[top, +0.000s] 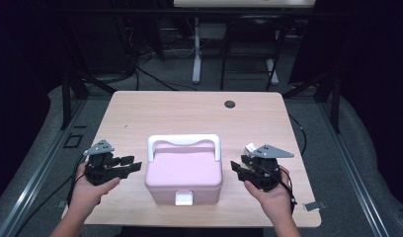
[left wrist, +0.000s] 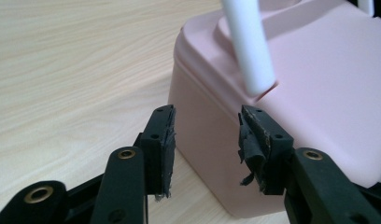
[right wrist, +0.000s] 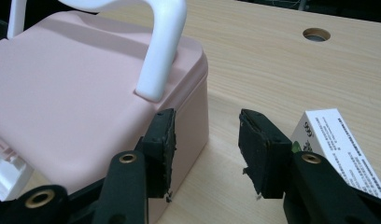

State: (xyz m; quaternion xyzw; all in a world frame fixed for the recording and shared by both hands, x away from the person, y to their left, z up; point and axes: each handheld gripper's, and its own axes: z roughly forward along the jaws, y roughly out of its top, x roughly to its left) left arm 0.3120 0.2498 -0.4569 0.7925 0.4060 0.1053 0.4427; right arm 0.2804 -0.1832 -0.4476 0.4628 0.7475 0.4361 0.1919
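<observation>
A pink lidded box (top: 184, 173) with a white handle (top: 183, 140) standing upright and a white front latch (top: 183, 198) sits at the middle of the table's near half. My left gripper (top: 136, 164) hovers just left of it, jaws open and pointing at the box's side. In the left gripper view the box (left wrist: 319, 84) and its handle (left wrist: 247, 42) lie just beyond the open left gripper (left wrist: 206, 140); the pads touch nothing. My right gripper (top: 237, 165) is open to the right of the box. In the right gripper view the box's corner (right wrist: 62, 93) is beside the right gripper (right wrist: 206, 140).
A small white printed carton (right wrist: 333, 144) lies on the table beside my right gripper; in the high view the carton (top: 251, 147) lies at the gripper's far side. The wooden table (top: 189, 108) has a cable hole (top: 230, 104) near its far edge. Dark floor and desk legs lie beyond.
</observation>
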